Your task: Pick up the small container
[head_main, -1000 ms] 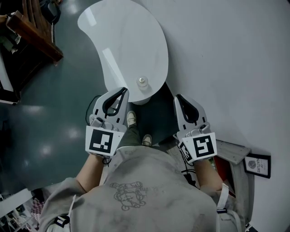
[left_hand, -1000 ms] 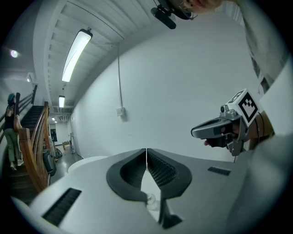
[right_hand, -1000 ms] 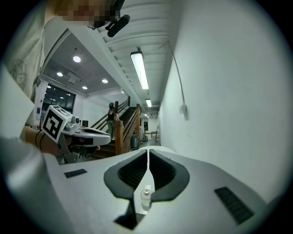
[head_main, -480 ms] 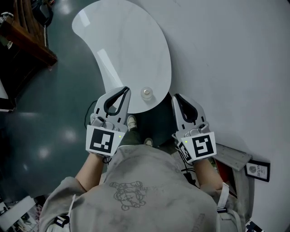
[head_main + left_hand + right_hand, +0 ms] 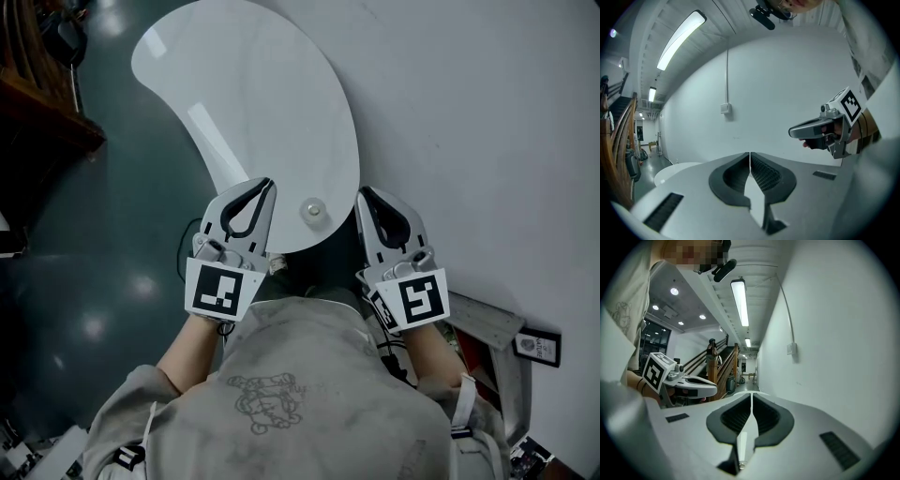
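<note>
In the head view a small clear round container (image 5: 313, 209) stands near the close edge of a white kidney-shaped table (image 5: 253, 103). My left gripper (image 5: 263, 187) hovers just left of it and my right gripper (image 5: 364, 195) just right of it, both held level above the table's near edge. Both are shut with nothing between the jaws. In the left gripper view the left gripper (image 5: 749, 154) points at a white wall and the right gripper (image 5: 792, 132) shows at the right. The right gripper (image 5: 752, 394) in its own view aims along the wall, with the left gripper (image 5: 715, 389) at the left. Neither gripper view shows the container.
A white wall (image 5: 487, 122) runs along the right of the table, with a dark glossy floor (image 5: 84, 253) on the left. Dark wooden furniture (image 5: 42, 112) stands at the far left. A wooden staircase (image 5: 724, 366) rises down the hall. A framed sign (image 5: 542, 345) leans at the wall's foot.
The view has shifted so the table and container sit lower and nearer my grippers; the container now lies between the two tips. Both grippers stay shut.
</note>
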The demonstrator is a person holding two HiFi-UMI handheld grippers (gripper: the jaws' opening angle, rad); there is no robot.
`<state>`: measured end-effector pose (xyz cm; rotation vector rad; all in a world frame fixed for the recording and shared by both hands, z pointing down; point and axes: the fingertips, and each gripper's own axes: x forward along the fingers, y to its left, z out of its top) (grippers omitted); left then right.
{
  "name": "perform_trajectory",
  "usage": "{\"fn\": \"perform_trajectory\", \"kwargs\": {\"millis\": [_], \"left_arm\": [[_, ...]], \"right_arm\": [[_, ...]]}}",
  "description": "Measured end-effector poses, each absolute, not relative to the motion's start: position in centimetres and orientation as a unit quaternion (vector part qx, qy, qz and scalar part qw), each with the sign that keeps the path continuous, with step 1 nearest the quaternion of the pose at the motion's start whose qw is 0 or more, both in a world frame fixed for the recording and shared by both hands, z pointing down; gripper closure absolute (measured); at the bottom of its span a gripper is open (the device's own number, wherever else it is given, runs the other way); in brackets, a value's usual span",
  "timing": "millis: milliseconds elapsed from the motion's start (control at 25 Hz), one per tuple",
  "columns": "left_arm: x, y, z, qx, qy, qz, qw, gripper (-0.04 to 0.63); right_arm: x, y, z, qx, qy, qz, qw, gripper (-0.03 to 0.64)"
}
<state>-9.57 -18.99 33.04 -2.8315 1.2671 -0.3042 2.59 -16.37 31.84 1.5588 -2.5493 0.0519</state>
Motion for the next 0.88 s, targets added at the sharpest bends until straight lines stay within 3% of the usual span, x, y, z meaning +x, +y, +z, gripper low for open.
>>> {"fn": "perform_trajectory", "kwargs": {"millis": [720, 880], "left_arm": [[-6.3, -21.2, 34.5, -0.907, 0.411, -0.096, 0.002, 0.566], [-4.5, -20.9, 35.7, -0.918, 0.384, -0.1, -0.003, 0.398]], "right_arm": [[5.9, -19.2, 33.7, 0.505, -0.858, 0.039, 0.08, 0.583], [6.4, -19.9, 34.1, 0.492, -0.866, 0.034, 0.083, 0.583]]}}
